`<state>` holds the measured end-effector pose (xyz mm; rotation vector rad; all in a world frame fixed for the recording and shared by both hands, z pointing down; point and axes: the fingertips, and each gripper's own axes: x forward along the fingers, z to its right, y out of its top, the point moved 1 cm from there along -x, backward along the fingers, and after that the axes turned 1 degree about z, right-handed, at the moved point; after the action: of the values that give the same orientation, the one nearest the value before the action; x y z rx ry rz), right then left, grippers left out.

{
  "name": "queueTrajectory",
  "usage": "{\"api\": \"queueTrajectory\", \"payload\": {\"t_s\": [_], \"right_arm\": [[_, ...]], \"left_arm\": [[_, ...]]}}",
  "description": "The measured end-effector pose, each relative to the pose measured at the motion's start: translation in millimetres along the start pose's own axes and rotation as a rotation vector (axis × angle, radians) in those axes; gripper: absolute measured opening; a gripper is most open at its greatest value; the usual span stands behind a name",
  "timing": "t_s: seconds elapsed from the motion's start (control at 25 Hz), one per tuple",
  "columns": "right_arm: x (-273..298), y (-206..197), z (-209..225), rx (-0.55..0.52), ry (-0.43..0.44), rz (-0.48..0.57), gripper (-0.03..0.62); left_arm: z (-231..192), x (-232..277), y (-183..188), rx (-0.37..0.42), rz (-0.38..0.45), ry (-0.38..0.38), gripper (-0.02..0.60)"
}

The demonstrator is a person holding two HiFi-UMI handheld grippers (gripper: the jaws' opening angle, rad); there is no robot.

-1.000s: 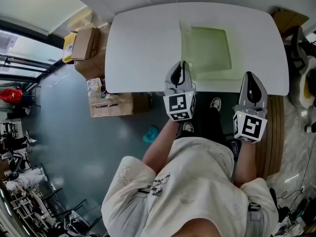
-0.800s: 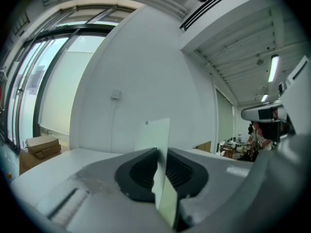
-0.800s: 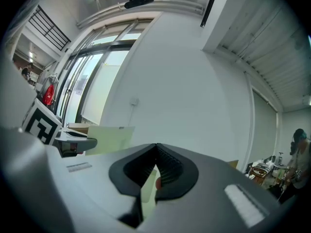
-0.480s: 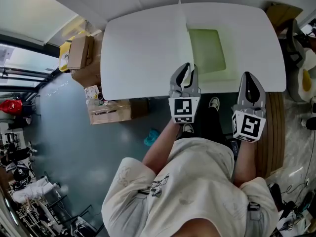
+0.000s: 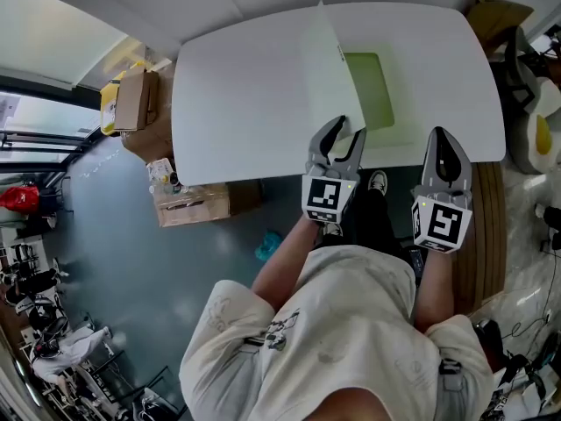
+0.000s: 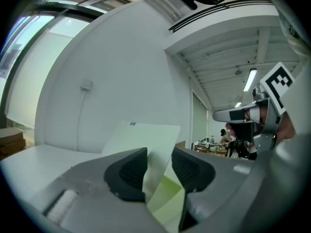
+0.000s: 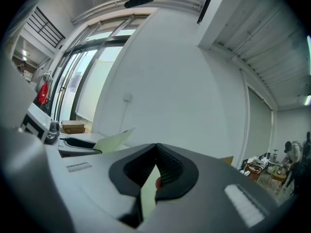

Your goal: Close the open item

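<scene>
The left gripper sits at the lower middle of the head view, at the counter's near edge. Its fingers stand well apart and have just been opening. In the left gripper view the folder's cover passes up through the gap between them. The sheet lies close against the finger on the left of that view, and open space shows between it and the other finger, so the pads are not squeezing it.

The right gripper is at the lower right of the head view, also at the counter's near edge. Its fingertips meet in the right gripper view. A pale strip shows in the hollow behind the tips, and I cannot tell what it is.

The pale green folder lies on the white counter in the upper middle of the head view, just beyond both grippers. Its near left corner is at the left gripper's fingers. Its cover is raised and leans over to the right, hiding the left part of the green inside.

A second ago the cover stood nearly upright along the folder's left edge, the whole green inside was in view and the left fingers were together on it. Since then the left gripper has shifted right in the frame. The right gripper has kept its place.
</scene>
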<state>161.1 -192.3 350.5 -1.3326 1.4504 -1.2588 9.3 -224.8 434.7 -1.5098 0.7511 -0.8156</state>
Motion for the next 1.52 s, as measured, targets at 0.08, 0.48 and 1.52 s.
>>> {"api": "queueTrajectory", "payload": {"t_s": [0.08,0.48,1.52], "right_arm": [[3.6,-1.3,1.7,0.0,-0.001,-0.005,0.002],[20.1,-15.0,19.2,0.004,-0.007,-0.032,0.002],[76.3,-53.7,38.0,0.047,0.03,-0.109,0.002]], "left_arm": [[4.2,4.6,-1.8,-0.026,0.005,-0.039,0.164],[35.8,28.2,-21.3,-0.001,-0.045,-0.204,0.183],[22.5,69.3,-54.8,-0.167,-0.138,-0.18,0.187]]}}
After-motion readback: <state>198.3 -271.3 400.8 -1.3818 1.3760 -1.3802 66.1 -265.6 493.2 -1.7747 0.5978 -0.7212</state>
